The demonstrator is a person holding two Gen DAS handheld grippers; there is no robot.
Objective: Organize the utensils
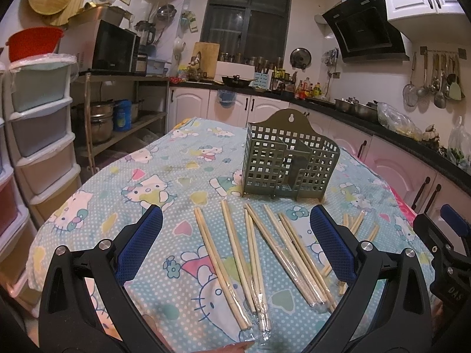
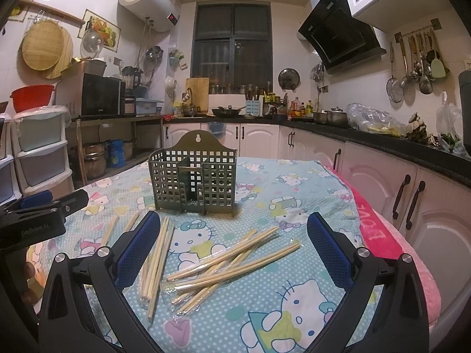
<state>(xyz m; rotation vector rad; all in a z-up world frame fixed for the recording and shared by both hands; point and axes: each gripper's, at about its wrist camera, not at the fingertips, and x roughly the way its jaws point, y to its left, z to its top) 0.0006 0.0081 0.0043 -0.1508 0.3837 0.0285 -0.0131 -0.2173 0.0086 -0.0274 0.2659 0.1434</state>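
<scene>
A green perforated utensil holder (image 1: 290, 161) stands upright on the table; it also shows in the right wrist view (image 2: 194, 181). Several wooden chopsticks (image 1: 256, 253), some in clear wrappers, lie spread on the cloth in front of it. In the right wrist view a crossed pile of chopsticks (image 2: 226, 267) lies between my fingers. My left gripper (image 1: 235, 226) is open and empty above the left group. My right gripper (image 2: 229, 235) is open and empty above the right pile. The right gripper also shows at the left wrist view's right edge (image 1: 450, 244), and the left gripper at the right wrist view's left edge (image 2: 44, 206).
The table wears a Hello Kitty cloth (image 1: 153, 182) over a pink blanket (image 2: 382, 229). Plastic drawers (image 1: 41, 123) stand at the left. Kitchen counters (image 2: 368, 135) with pots and bags run along the back and right.
</scene>
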